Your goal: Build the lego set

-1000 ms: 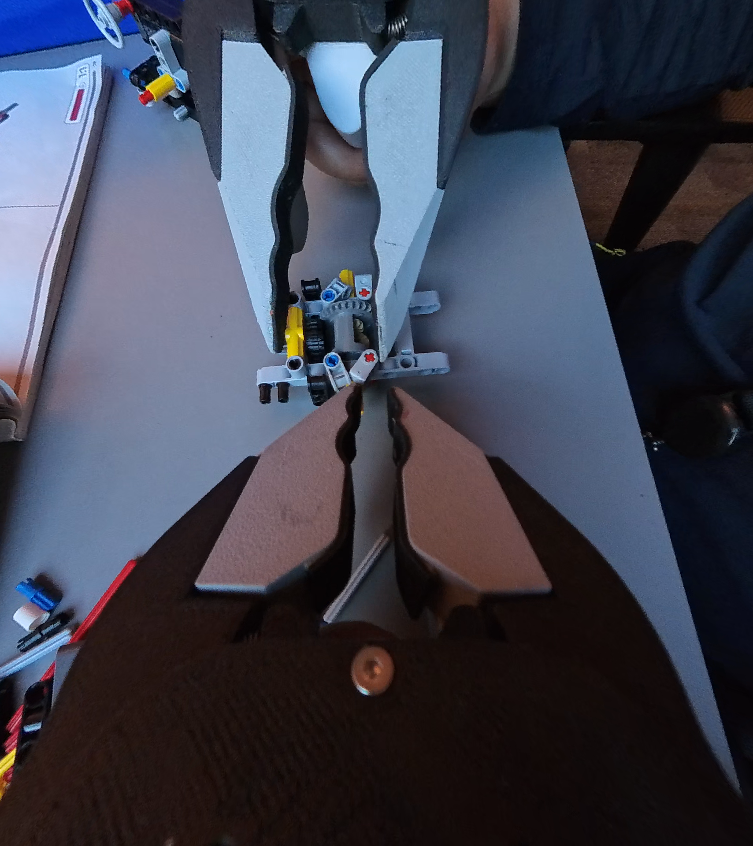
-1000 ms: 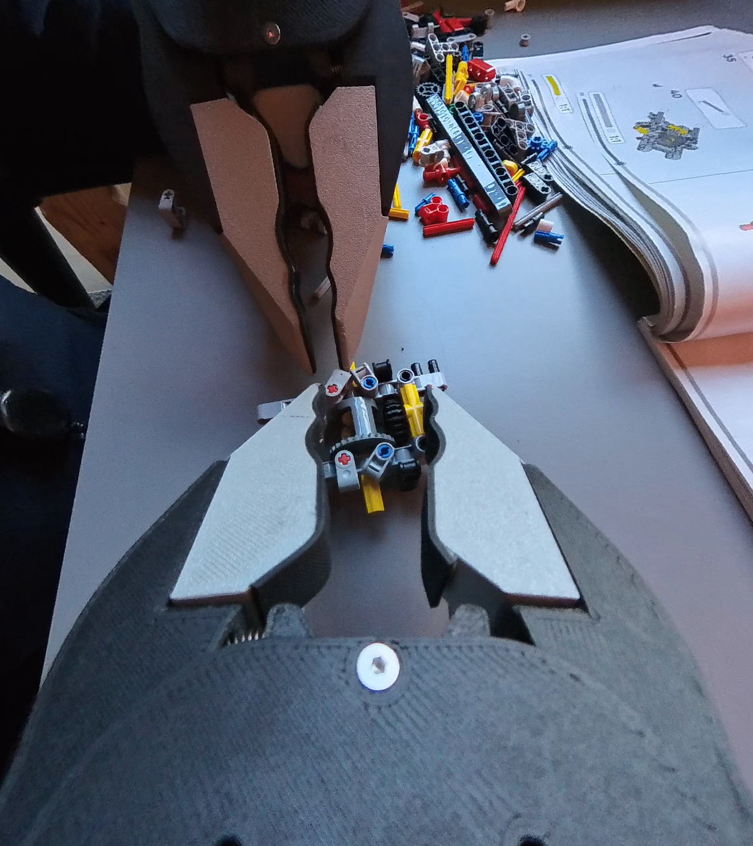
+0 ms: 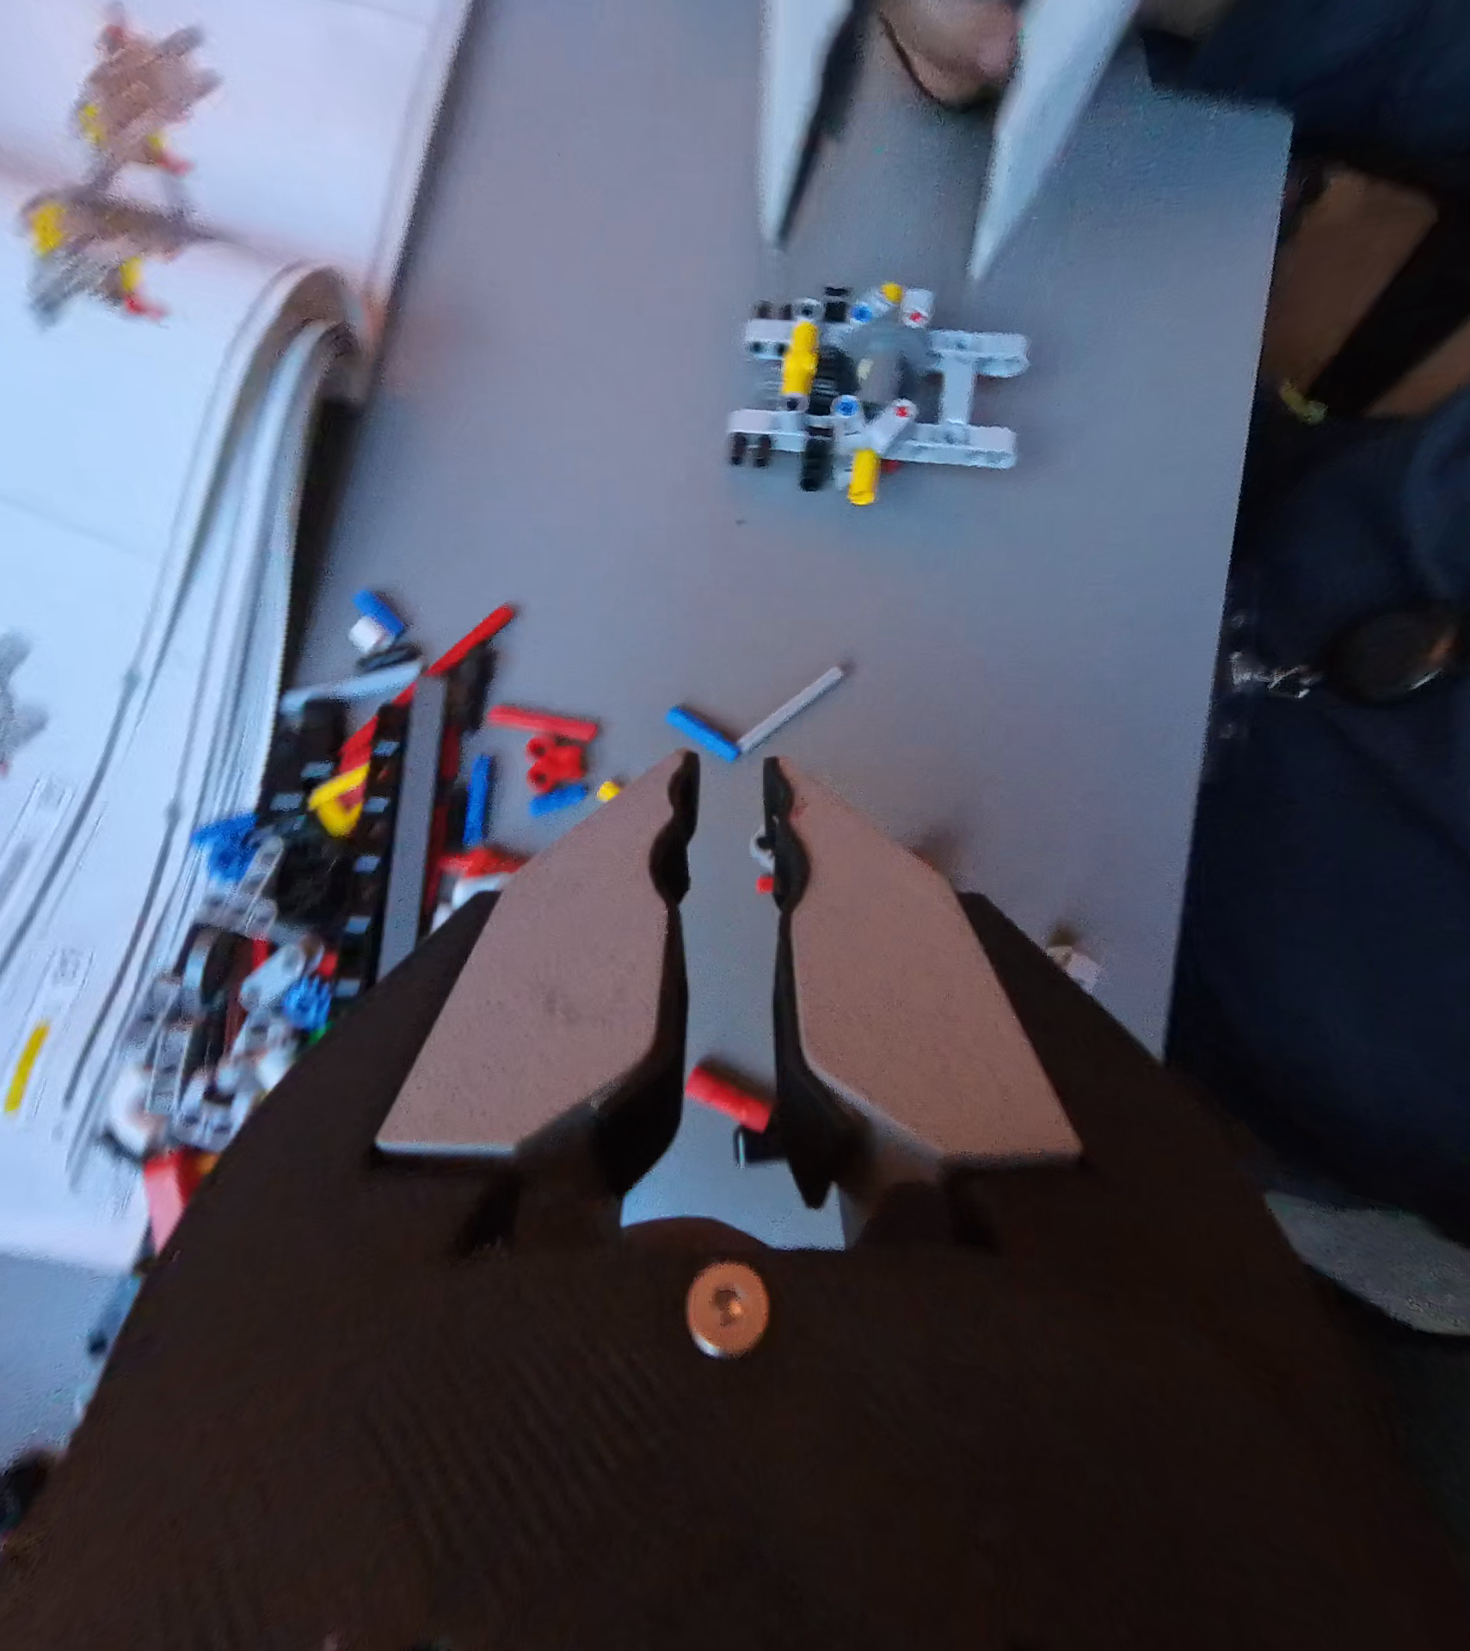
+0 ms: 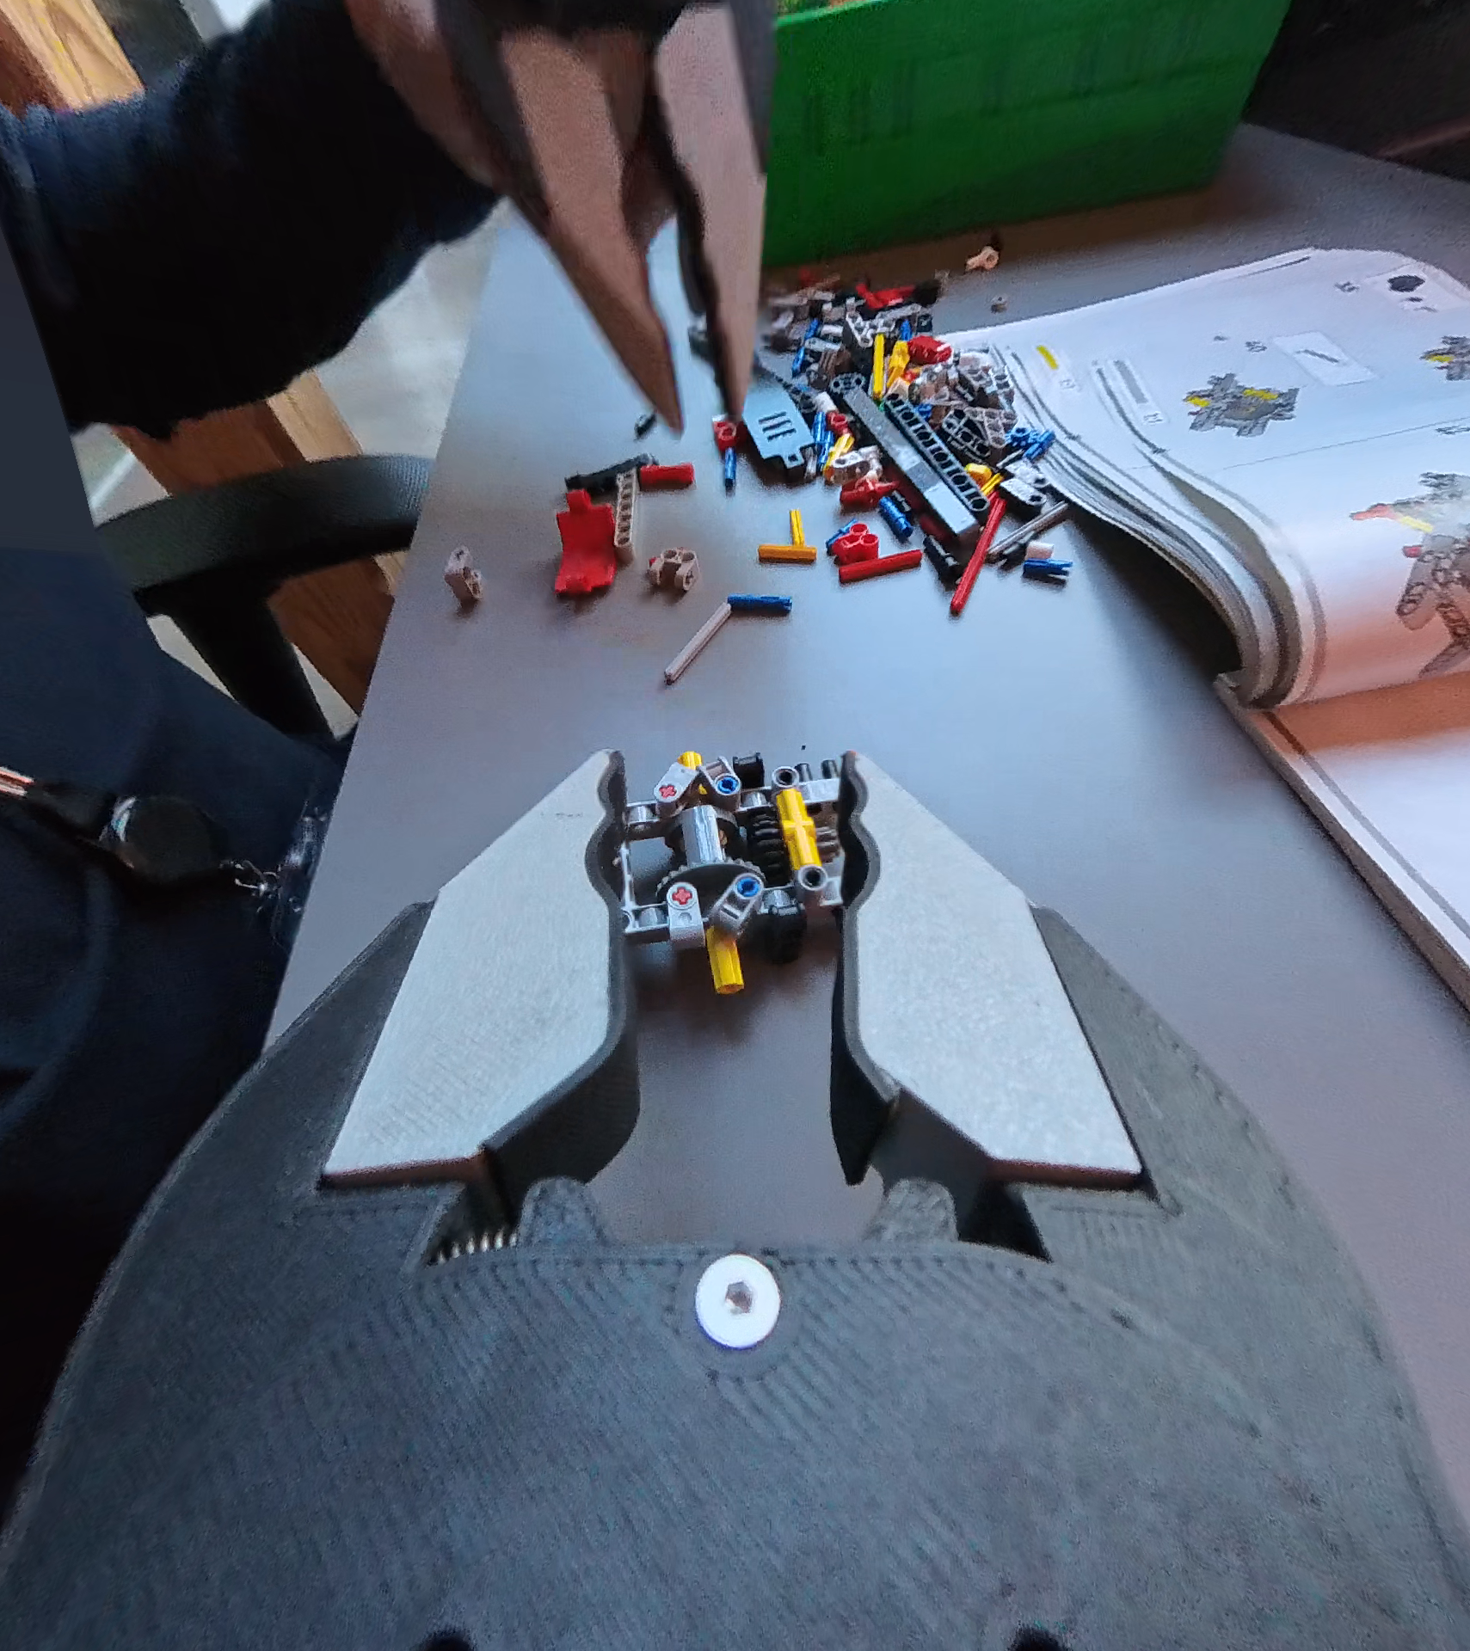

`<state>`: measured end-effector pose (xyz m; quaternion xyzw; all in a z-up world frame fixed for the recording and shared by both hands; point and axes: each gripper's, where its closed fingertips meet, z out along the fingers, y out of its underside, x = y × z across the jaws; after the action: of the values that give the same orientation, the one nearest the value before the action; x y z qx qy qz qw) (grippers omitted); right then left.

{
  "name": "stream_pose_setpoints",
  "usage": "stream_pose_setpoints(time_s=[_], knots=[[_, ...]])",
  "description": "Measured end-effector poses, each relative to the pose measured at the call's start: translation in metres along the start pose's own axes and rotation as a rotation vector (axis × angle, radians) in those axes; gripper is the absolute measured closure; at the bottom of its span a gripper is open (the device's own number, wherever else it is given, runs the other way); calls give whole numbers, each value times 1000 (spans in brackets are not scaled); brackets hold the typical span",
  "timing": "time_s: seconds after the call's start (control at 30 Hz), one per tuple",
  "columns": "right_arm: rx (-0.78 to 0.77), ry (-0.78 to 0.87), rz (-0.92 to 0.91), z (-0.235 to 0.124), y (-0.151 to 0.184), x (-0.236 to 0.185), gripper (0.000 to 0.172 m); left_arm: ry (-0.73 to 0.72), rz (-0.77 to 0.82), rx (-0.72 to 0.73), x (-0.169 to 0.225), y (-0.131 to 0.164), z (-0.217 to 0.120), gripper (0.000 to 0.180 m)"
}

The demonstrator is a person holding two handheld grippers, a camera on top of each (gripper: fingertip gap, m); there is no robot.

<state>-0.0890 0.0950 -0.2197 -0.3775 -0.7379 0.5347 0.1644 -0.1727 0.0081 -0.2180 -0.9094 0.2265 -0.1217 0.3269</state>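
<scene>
Your right gripper's (image 4: 731, 759) jaws stand spread. The small brick assembly (image 4: 735, 858) shows between them in the right wrist view, but the left wrist view has it lying on the grey worktop (image 4: 1071, 804) just clear of both fingertips, so nothing is pinched.

The assembly is a light grey beam frame. It holds a dark grey gear, black gears, a yellow axle piece across the frame, a yellow pin jutting from one side, and small connectors with red and blue centres.

Your left gripper's (image 3: 726, 764) jaws are a little apart. They hover at frame centre, nearest a blue pin (image 3: 700, 733) and a grey axle (image 3: 789, 708) that meet end to end. A pile of loose parts (image 4: 910, 402) sits upper centre in the right wrist view, against an open instruction booklet (image 4: 1339, 447) at the right.
</scene>
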Motion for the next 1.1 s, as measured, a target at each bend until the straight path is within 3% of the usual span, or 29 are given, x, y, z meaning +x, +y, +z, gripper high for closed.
stream_pose_setpoints(time_s=[0.1, 0.23, 0.3, 0.43, 0.57, 0.8, 0.9, 1.0, 1.1], knots=[[37, 0, 14, -5, -4, 1, 128, 9, 182, -103, 19, 0, 34, 172], [35, -5, -6, -6, -3, -5, 128, 45, 291, -257, 16, 13, 61, 166], [38, 0, -19, -7, -3, -9, 128, 83, 310, -268, 17, 13, 64, 178], [24, 11, -35, -6, 0, -12, 128, 75, 228, -251, 9, 4, 70, 179], [-7, 81, -44, -8, 1, -11, 129, 55, 92, -145, 4, -7, 64, 179], [-119, 150, -107, 12, 4, -50, 131, 33, 47, -81, 19, -6, 57, 179], [-175, 227, -161, 19, 12, -53, 134, -8, -22, -63, 11, -5, 41, 147], [-188, 260, -137, 16, 22, -50, 134, 17, -4, -40, 31, 0, 11, 147], [-143, 270, -85, 3, 24, -49, 135, 25, 7, -66, 59, 22, -10, 136]])
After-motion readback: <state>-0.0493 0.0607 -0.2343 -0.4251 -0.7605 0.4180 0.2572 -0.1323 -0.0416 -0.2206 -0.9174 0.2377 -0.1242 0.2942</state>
